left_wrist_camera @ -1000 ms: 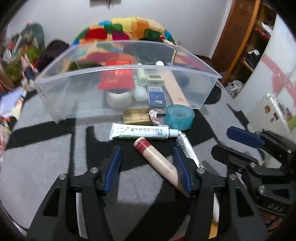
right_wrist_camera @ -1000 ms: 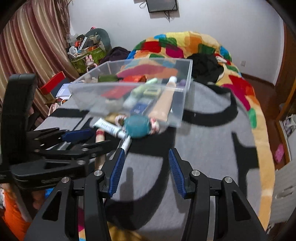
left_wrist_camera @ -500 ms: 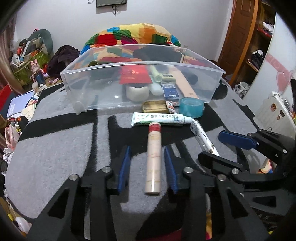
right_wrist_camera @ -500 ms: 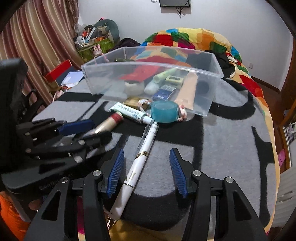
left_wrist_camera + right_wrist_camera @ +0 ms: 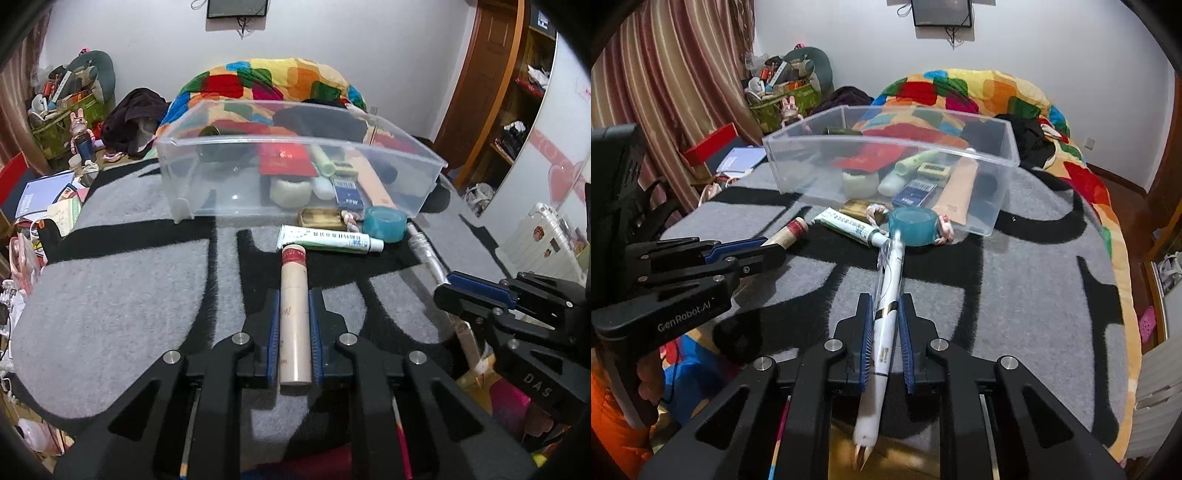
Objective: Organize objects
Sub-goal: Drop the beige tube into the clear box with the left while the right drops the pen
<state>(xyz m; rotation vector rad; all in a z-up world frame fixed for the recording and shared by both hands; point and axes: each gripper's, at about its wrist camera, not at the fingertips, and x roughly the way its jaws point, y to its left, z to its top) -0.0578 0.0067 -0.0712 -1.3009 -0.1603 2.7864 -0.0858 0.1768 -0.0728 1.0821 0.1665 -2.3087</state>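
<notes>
My left gripper (image 5: 293, 317) is shut on a beige tube with a red cap (image 5: 293, 306) that lies on the grey rug. My right gripper (image 5: 884, 321) is shut on a long white pen-like stick (image 5: 886, 310) whose tip reaches a teal tape roll (image 5: 911, 226). A white-green ointment tube (image 5: 328, 239), a gold tin (image 5: 320, 218) and a knotted rope piece (image 5: 349, 220) lie in front of a clear plastic bin (image 5: 295, 173) holding several items. The right gripper also shows in the left wrist view (image 5: 476, 295); the left gripper shows in the right wrist view (image 5: 738, 254).
The grey and black rug (image 5: 122, 295) covers a raised surface. A colourful patchwork quilt (image 5: 979, 92) lies behind the bin. Clutter and books (image 5: 48, 192) sit at the left, striped curtains (image 5: 672, 81) and a wooden shelf (image 5: 509, 92) at the sides.
Both grippers have closed: the left onto the beige tube, the right onto the white stick. Both had open jaws around these items half a second ago.
</notes>
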